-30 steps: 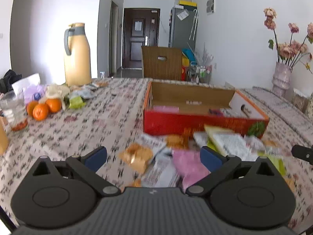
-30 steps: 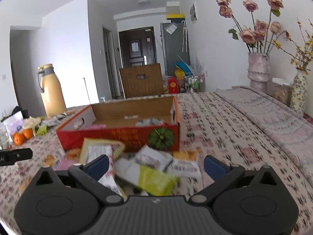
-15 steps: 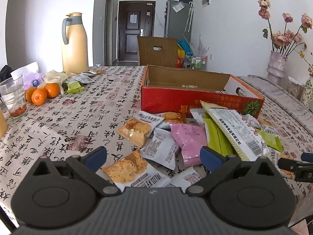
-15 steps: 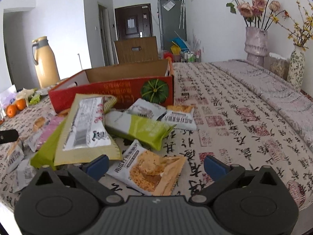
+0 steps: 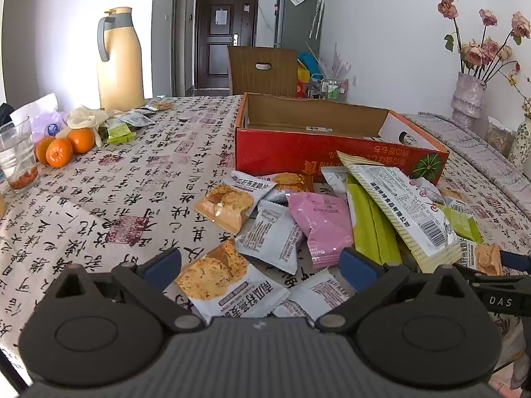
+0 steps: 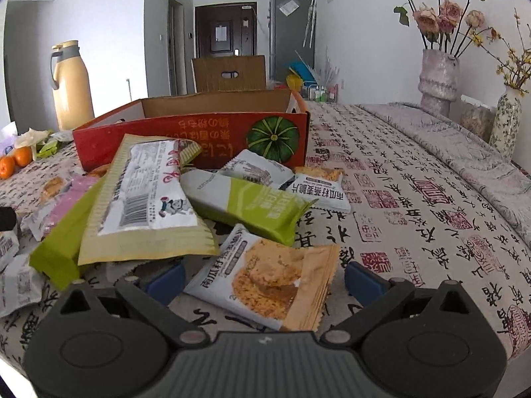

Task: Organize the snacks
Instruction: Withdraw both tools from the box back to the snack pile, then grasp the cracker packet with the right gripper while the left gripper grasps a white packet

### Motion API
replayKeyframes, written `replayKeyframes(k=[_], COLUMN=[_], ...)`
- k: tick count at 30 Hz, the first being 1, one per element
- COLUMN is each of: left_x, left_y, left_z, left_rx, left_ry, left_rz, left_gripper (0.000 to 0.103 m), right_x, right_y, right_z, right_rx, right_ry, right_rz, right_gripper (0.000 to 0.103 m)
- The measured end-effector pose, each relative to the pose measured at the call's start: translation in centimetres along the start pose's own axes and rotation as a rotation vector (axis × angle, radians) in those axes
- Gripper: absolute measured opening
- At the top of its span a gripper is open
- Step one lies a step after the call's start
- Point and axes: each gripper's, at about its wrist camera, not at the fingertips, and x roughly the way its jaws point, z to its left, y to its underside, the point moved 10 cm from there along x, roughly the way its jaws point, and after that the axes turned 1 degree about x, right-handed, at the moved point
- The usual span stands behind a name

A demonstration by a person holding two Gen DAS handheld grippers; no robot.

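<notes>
Left gripper [image 5: 259, 265], right gripper [image 6: 264, 277]: jaws wide, empty, each over a cracker packet [image 6: 265, 278]. Red box [image 5: 332, 146] at 12 o'clock.

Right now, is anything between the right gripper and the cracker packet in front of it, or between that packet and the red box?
Nothing blocks the right gripper: its fingers are open on either side of the cracker packet. Toward the red box, a green-and-white packet and a long yellow packet lie between, low enough to lift over.

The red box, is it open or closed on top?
Open. The red box has no lid across it, and the left wrist view looks down onto its bare brown inner walls.
</notes>
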Motion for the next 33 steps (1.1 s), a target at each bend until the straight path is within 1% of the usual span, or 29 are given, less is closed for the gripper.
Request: replayKeyframes(k=[2,4,6,10,11,12,13,15,18,20,21,22,23,24,26,28,32,33], left_x=[0.2,0.5,0.8,1.3,1.5,1.7,1.8,2.0,2.2,2.2,2.1,2.0,1.9,1.8,1.6,1.4,0.8,0.7], left_y=[0.1,0.1,0.0,-0.2,-0.1,-0.1,-0.1,0.0,0.1,0.2,0.1,0.1,0.1,0.1,0.1,0.2,0.2,0.2], left_z=[0.0,0.0,0.2,0.6,0.6,0.7,0.7,0.8,0.9,1.0,1.0,1.0,0.9,0.9,0.8,0.7,0.5,0.5], left_rx=[-0.007,-0.013,-0.020,-0.030,-0.031,-0.029,-0.027,-0.027,-0.029,-0.022,-0.018,-0.016,-0.015,-0.016,-0.018,-0.018,-0.012,-0.013], left_ry=[0.009,0.021,0.031,0.046,0.048,0.048,0.048,0.053,0.061,0.062,0.062,0.062,0.063,0.065,0.069,0.069,0.064,0.060], left_rz=[0.003,0.007,0.010,0.021,0.027,0.032,0.036,0.036,0.041,0.041,0.039,0.037,0.035,0.033,0.029,0.029,0.020,0.019], left_gripper=[0.103,0.103,0.103,0.103,0.103,0.103,0.103,0.103,0.103,0.103,0.103,0.103,0.103,0.103,0.103,0.103,0.103,0.103], right_x=[0.0,-0.1,-0.2,-0.3,-0.4,-0.4,-0.5,-0.5,-0.6,-0.7,-0.9,-1.1,-1.3,-1.5,-1.9,-2.4,-3.5,-3.8], right_y=[0.0,-0.1,-0.2,-0.3,-0.3,-0.3,-0.3,-0.3,-0.5,-0.5,-0.5,-0.6,-0.7,-0.8,-0.8,-1.0,-1.5,-1.7], right_z=[0.2,0.4,0.6,0.6,0.7,0.7,0.9,1.1,1.2,1.2,1.2,1.1,0.9,0.8,0.7,0.6,0.3,0.1], right_rx=[-0.003,-0.012,-0.020,-0.020,-0.022,-0.025,-0.030,-0.047,-0.050,-0.052,-0.051,-0.051,-0.048,-0.042,-0.041,-0.035,-0.020,-0.010], right_ry=[-0.003,-0.007,-0.012,-0.001,0.001,-0.003,-0.006,-0.002,-0.001,0.008,0.011,0.019,0.020,0.018,0.019,0.014,0.002,-0.004], right_rz=[-0.008,-0.015,-0.016,-0.006,-0.004,-0.003,-0.003,-0.008,-0.012,-0.018,-0.023,-0.031,-0.035,-0.038,-0.042,-0.057,-0.090,-0.104], right_gripper=[0.099,0.093,0.090,0.085,0.085,0.080,0.078,0.077,0.069,0.067,0.061,0.051,0.047,0.044,0.041,0.032,0.025,0.019])
